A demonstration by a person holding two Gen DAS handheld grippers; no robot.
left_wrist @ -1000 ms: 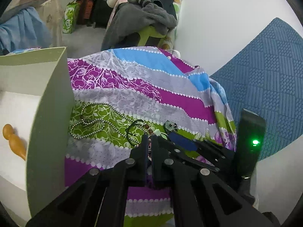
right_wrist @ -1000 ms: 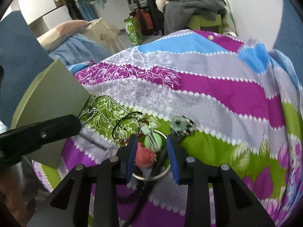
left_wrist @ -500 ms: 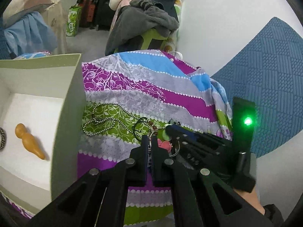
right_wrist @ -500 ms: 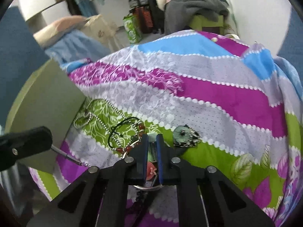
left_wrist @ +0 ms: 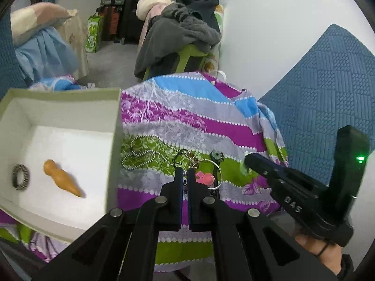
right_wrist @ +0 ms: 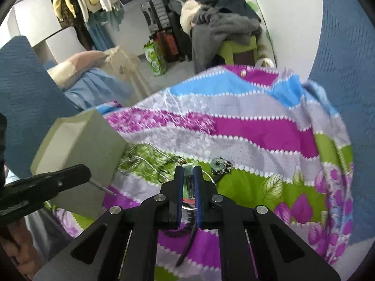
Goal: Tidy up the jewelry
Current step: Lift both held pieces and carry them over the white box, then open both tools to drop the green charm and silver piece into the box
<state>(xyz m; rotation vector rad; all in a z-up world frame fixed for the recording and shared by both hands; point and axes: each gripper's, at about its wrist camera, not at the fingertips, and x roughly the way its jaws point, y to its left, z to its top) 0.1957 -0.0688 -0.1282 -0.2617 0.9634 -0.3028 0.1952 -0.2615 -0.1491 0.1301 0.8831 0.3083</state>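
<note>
An open pale box (left_wrist: 116, 126) stands at the left on the striped cloth (left_wrist: 199, 121). It holds a dark ring (left_wrist: 21, 176) and an orange pendant (left_wrist: 62, 178). A bead chain (left_wrist: 140, 154), a black cord bracelet (left_wrist: 181, 158), a pink charm (left_wrist: 206, 177) on a wire hoop and a dark brooch (left_wrist: 216, 155) lie on the cloth. My left gripper (left_wrist: 184, 172) is shut and empty above the bracelet. My right gripper (right_wrist: 188, 171) is shut on a small pale green clip (right_wrist: 188, 169), lifted above the cloth; it also shows in the left wrist view (left_wrist: 248, 161).
The box (right_wrist: 79, 145) is left of the right gripper, the chain (right_wrist: 133, 158) beside it. A chair piled with clothes (left_wrist: 180, 32) stands beyond the cloth. A blue textured panel (left_wrist: 328, 98) is at the right.
My right gripper closed on the pale green clip and lifted it up and to the right. My left gripper rose and drew back, bringing the box interior into view.
</note>
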